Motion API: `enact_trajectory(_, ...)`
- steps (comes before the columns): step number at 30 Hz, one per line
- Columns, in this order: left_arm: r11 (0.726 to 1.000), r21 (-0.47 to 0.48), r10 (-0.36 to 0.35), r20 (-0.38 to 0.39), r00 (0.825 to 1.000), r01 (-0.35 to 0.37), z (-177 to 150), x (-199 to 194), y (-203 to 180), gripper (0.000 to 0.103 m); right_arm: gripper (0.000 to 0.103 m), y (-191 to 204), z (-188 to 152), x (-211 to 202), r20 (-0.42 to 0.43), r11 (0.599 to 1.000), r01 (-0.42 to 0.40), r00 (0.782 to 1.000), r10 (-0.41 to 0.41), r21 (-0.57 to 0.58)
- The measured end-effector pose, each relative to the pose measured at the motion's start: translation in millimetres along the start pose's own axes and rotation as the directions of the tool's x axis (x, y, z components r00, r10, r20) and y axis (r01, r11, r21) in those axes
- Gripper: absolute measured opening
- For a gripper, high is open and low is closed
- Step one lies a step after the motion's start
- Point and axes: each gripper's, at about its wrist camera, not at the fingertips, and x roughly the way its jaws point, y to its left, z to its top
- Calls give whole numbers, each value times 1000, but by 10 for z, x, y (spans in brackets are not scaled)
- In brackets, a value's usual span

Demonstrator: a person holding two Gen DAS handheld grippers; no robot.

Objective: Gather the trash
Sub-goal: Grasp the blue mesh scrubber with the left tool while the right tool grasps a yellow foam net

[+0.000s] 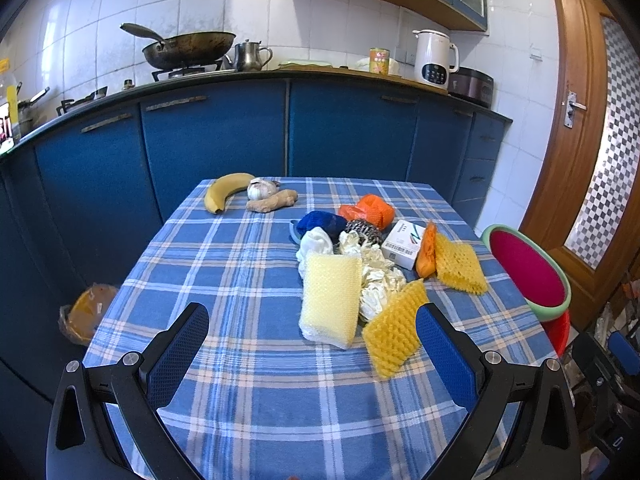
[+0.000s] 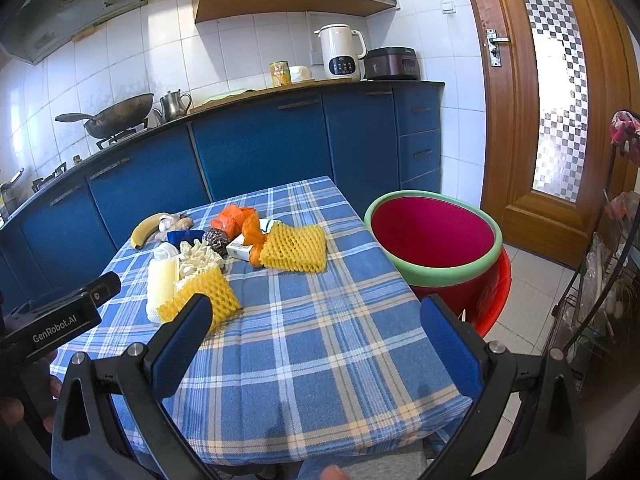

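Collection not yet begun, judging by the scene. The left gripper (image 1: 312, 344) and right gripper (image 2: 316, 332) hover above the near edge of the blue plaid tablecloth (image 1: 240, 264), jaws spread apart, holding nothing. The trash pile, including yellow foam fruit nets (image 1: 396, 328), a pale sponge (image 1: 330, 296), crumpled white paper (image 1: 376, 280) and a small white carton (image 1: 402, 244), lies untouched at table centre. The red, green-rimmed bin (image 2: 432, 236) at the table's right appears empty. Blue kitchen cabinets (image 1: 216, 140) and a tiled wall stand behind.
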Motion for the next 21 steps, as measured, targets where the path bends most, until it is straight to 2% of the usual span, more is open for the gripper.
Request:
enact_trajectory(7, 1000, -11, 21, -75, 997, -22, 133, 256, 156, 103, 102, 3, 136, 178, -40, 1000, 2, 999, -2, 1)
enact_trajectory(11, 998, -2, 59, -93, 994, -59, 291, 475, 249, 103, 102, 2, 256, 354, -69, 1000, 0, 998, 0, -1)
enact_trajectory(14, 998, 5, 60, -108, 992, -60, 383, 650, 307, 103, 102, 16, 339, 540, -90, 1000, 10, 996, -12, -14)
enact_trajectory(21, 998, 22, 60, -162, 985, -57, 567, 1130, 372, 103, 102, 11, 485, 998, -188, 1000, 11, 982, -13, -13)
